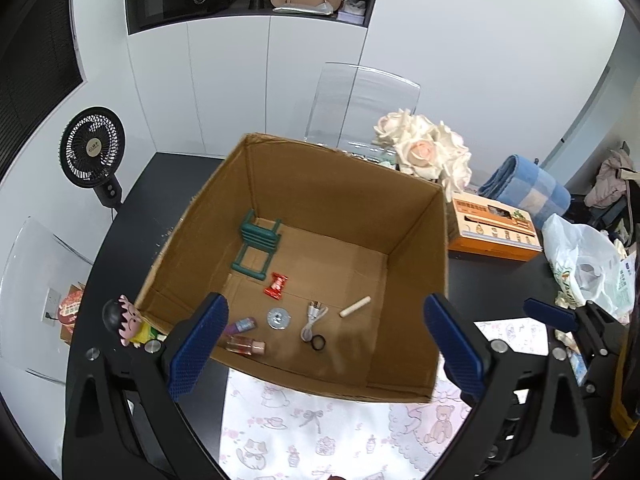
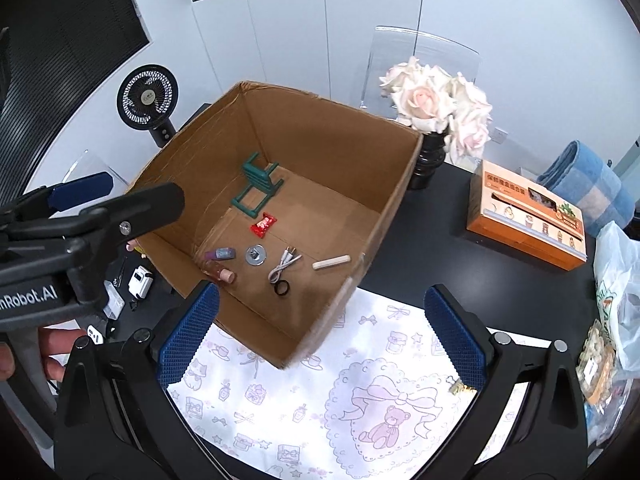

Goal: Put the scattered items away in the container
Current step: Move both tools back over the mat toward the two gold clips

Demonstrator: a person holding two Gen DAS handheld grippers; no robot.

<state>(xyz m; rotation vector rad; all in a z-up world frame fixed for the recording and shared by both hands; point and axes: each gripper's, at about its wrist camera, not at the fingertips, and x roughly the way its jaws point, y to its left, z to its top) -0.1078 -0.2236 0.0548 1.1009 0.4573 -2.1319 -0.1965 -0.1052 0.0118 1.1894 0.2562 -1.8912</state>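
Here, cardboard box (image 1: 416, 216) beyond left gripper's (image 1: 326, 354) spread, empty jaws

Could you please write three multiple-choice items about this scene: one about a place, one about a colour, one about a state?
1. Where does the green toy chair lie?
A. On the patterned cloth
B. In the cardboard box, near its far left corner
C. On the orange carton

2. What colour is the candy wrapper in the box?
A. Red
B. Yellow
C. Blue

3. In what state are both grippers?
A. Both shut on an item
B. Left open, right shut on the cable
C. Both open and empty

Key: 1 B, the chair lies tipped over on the floor of the cardboard box by that corner. 2 A, the wrapper is plainly red. 3 C, the left gripper and the right gripper show fingers wide apart with nothing between them.
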